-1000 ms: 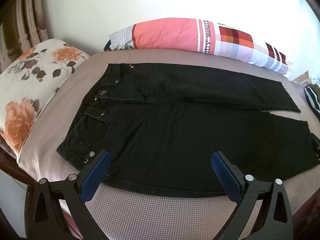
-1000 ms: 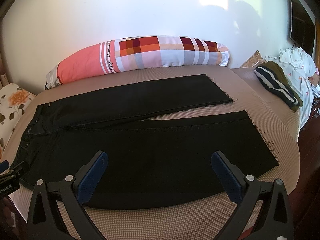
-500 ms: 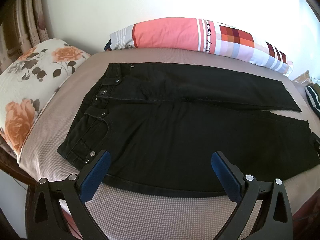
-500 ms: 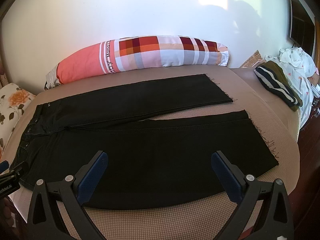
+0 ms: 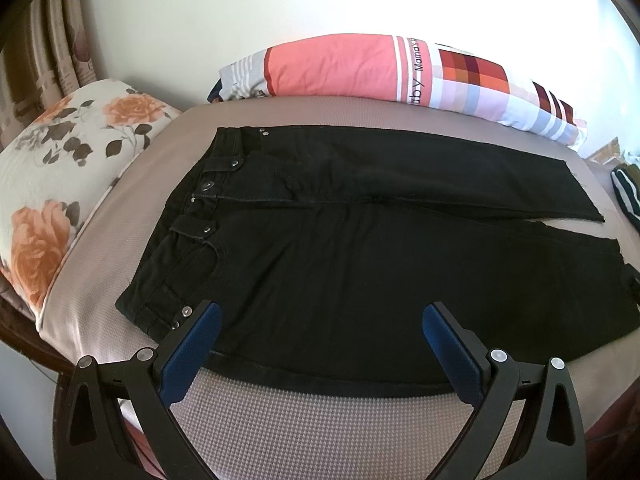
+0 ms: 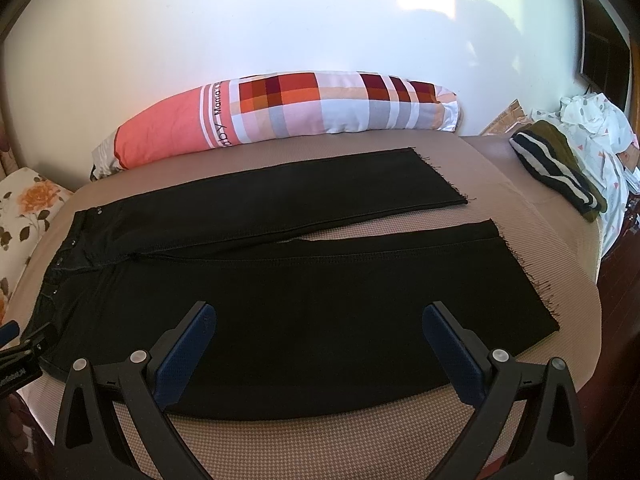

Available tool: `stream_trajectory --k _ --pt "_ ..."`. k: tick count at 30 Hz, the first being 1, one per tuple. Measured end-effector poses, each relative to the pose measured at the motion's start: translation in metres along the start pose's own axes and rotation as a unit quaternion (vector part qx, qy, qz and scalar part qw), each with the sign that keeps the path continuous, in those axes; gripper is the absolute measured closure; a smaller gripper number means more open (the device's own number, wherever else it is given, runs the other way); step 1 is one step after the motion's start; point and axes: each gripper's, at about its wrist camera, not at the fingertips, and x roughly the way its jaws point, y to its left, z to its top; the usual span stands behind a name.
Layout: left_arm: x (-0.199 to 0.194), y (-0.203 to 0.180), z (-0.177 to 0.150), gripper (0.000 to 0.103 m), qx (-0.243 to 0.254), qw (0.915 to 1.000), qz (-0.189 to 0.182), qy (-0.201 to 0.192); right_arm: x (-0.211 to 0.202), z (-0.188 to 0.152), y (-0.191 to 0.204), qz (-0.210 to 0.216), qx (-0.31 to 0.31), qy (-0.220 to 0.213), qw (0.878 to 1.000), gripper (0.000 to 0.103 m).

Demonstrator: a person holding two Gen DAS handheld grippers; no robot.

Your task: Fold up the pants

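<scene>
Black pants (image 5: 360,248) lie flat and unfolded on the bed, waistband to the left, both legs stretching right with frayed hems. They also show in the right wrist view (image 6: 304,292). My left gripper (image 5: 320,316) is open and empty, hovering over the near edge of the pants by the waistband and hip. My right gripper (image 6: 320,316) is open and empty, over the near edge of the near leg. The left gripper's tip shows at the left edge of the right wrist view (image 6: 16,348).
The bed's beige sheet (image 5: 320,420) runs under the pants. A long checked bolster (image 6: 280,112) lies along the wall. A floral pillow (image 5: 52,184) is at the left. Striped folded clothes (image 6: 560,168) and a white pile (image 6: 600,128) sit at the right.
Almost nothing has changed. Both grippers stay open over the near edge of the pants, with only a slight drift in view.
</scene>
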Motion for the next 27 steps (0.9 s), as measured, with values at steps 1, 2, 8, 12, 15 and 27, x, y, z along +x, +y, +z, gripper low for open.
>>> stream_trajectory --k 1,2,8,12,15,27 --pt "0.0 0.001 0.0 0.003 0.0 1.0 0.0 0.0 0.0 0.0 -0.001 0.003 0.002 -0.001 1.0 0.0" --pt "0.001 0.002 0.001 0.003 0.0 1.0 0.0 0.0 0.0 -0.001 -0.001 0.006 0.007 -0.002 1.0 0.0" --pt "0.008 0.012 0.017 0.003 0.004 1.0 0.002 0.001 0.002 0.001 -0.01 0.022 0.037 -0.006 0.999 0.0" --pt "0.017 0.026 0.034 0.003 0.0 1.0 -0.005 0.003 0.004 0.002 -0.013 0.002 0.058 -0.005 0.998 0.0" --pt "0.025 0.043 0.051 0.003 -0.014 0.9998 -0.015 0.006 0.008 0.006 -0.013 -0.015 0.058 -0.001 0.998 0.0" --pt "0.089 0.154 0.154 0.028 -0.09 0.9915 -0.092 0.016 0.035 0.052 -0.005 0.118 0.091 0.008 0.989 0.0"
